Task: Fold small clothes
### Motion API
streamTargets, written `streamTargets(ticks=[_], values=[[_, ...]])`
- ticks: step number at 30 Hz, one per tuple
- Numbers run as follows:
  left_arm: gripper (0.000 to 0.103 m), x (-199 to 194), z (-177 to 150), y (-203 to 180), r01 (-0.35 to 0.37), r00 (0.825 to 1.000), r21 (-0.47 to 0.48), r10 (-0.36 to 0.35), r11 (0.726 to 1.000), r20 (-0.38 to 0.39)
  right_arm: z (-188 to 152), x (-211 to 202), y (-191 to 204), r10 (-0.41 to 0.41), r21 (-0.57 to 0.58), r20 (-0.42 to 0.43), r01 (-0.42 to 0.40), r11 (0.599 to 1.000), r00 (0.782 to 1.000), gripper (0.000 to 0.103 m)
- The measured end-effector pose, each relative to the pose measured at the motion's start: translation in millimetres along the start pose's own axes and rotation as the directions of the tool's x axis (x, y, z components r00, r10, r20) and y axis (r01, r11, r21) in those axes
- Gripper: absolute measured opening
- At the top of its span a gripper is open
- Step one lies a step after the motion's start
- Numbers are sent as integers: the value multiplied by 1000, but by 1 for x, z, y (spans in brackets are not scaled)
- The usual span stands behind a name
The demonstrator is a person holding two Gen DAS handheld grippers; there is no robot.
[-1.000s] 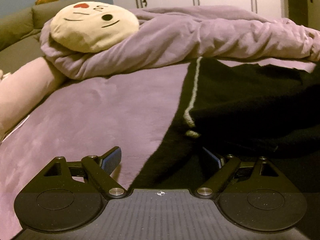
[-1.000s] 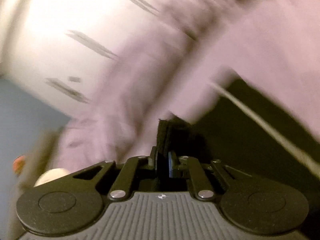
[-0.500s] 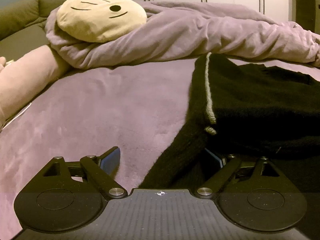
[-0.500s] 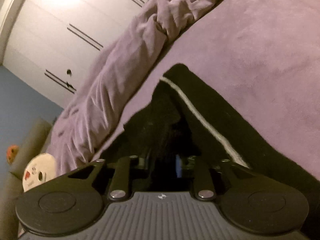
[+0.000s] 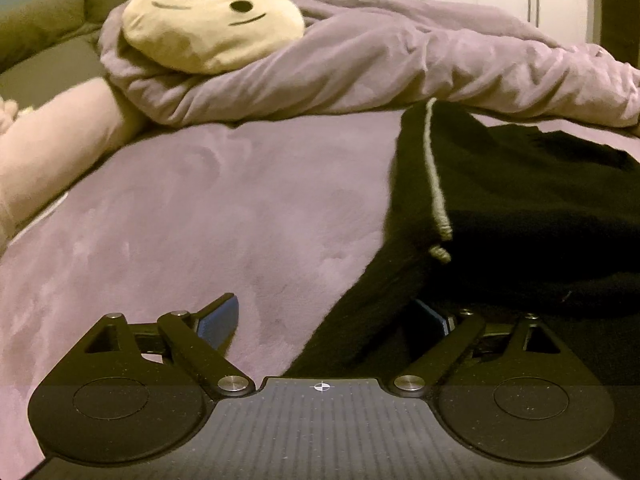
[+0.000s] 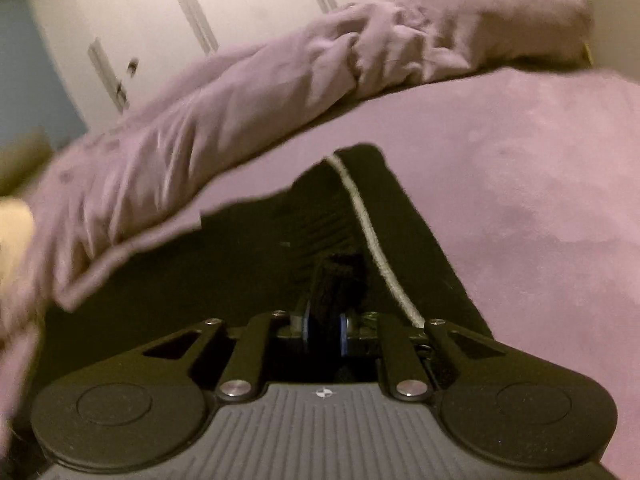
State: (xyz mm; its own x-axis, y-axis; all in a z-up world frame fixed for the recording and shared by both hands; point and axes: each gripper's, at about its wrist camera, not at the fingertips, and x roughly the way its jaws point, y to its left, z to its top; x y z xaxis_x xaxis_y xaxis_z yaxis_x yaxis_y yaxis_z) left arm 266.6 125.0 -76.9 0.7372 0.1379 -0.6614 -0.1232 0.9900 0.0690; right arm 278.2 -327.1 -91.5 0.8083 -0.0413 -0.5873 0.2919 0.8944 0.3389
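A black knitted garment with a thin pale stripe [image 5: 520,208] lies on a bed covered with a soft purple plush blanket [image 5: 208,216]. In the left wrist view the garment takes the right half of the bed, and its striped edge runs from the far side toward the camera.

The left hand-held gripper [image 5: 332,320] is spread wide. One blue pad [image 5: 218,322] rests over the bare blanket, and the other is half hidden under the garment's edge, so black cloth lies between the fingers without being pressed.

The right hand-held gripper [image 6: 323,330] has its jaws closing, nearly pressed together, and it pinches a thick ribbed fold of the black garment that stands up between the pads. The pale stripe runs just beside this fold.

Behind the garment a rumpled purple duvet [image 5: 400,64] is heaped across the bed. A round cream plush cushion with a stitched face [image 5: 212,20] lies on its left end. White wardrobe doors [image 6: 160,32] stand behind.
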Motion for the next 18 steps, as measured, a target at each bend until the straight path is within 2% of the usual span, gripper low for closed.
streamTargets(ticks=[2, 4, 8, 11, 13, 15, 18], values=[[95, 0, 3, 3, 8, 1000, -30, -9, 1000, -19, 4, -4, 6, -9, -12, -6, 9, 1000, 1000, 17], [95, 2, 8, 1, 16, 999, -33, -17, 999, -30, 9, -10, 9, 16, -2, -13, -16, 1000, 1000, 19], [95, 4, 16, -12, 16, 1000, 6, -16, 1000, -25, 6, -20, 5, 32, 29, -17, -31, 999, 999, 20], [95, 6, 18, -15, 19, 1000, -8, -19, 1000, -24, 2, -29, -2, 51, 53, -19, -50, 997, 999, 20], [96, 9, 18, -14, -18, 999, -23, 18, 1000, -26, 0, -31, -3, 50, 52, -19, -49, 997, 999, 20], [99, 16, 18, -10, -92, 994, -45, 89, 995, -62, -3, -26, -5, -17, 38, -35, 18, 999, 999, 23], [100, 15, 18, -2, -91, 992, -79, 83, 993, -95, -5, -20, -7, -25, 38, -52, 27, 999, 998, 23]])
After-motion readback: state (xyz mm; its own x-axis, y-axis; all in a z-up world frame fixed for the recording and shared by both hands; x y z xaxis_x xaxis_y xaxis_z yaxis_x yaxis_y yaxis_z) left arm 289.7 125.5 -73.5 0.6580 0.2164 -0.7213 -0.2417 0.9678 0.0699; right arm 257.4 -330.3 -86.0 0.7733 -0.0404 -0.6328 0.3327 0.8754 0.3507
